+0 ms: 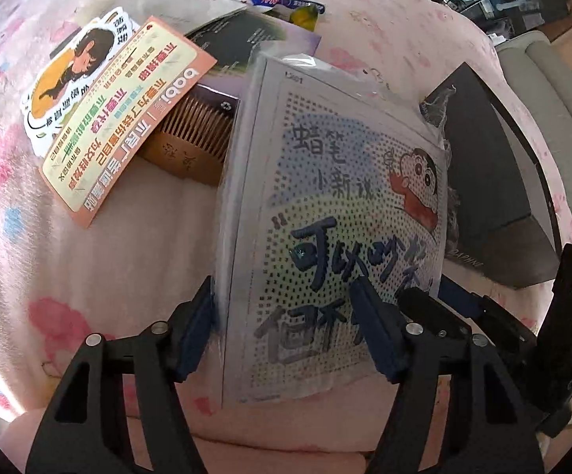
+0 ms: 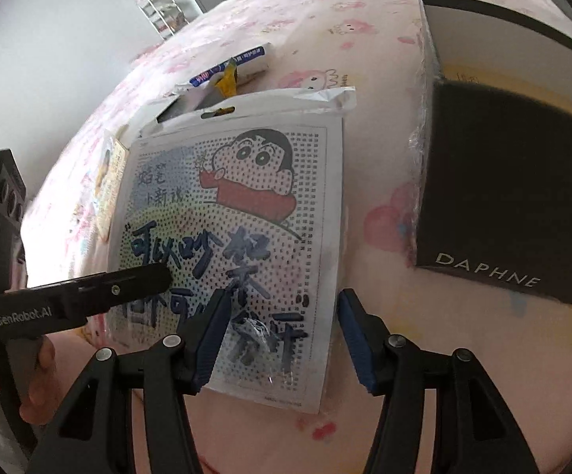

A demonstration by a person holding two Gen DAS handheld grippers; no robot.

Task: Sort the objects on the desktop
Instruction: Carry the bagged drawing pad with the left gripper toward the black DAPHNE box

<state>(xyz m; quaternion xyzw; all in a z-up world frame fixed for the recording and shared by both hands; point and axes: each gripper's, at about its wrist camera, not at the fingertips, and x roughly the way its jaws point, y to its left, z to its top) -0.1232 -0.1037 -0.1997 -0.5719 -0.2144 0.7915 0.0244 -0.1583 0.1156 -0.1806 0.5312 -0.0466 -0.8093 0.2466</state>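
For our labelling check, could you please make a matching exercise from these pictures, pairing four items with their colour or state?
Items:
1. cartoon sheet
2. Daphne box
3. comb
4. peach card

Descriptions:
A. black, open
B. wooden, partly under a card
C. in a clear sleeve, between the left gripper fingers
D. covered in coloured printed text

Pairs: 1-C, 2-A, 3-B, 4-D
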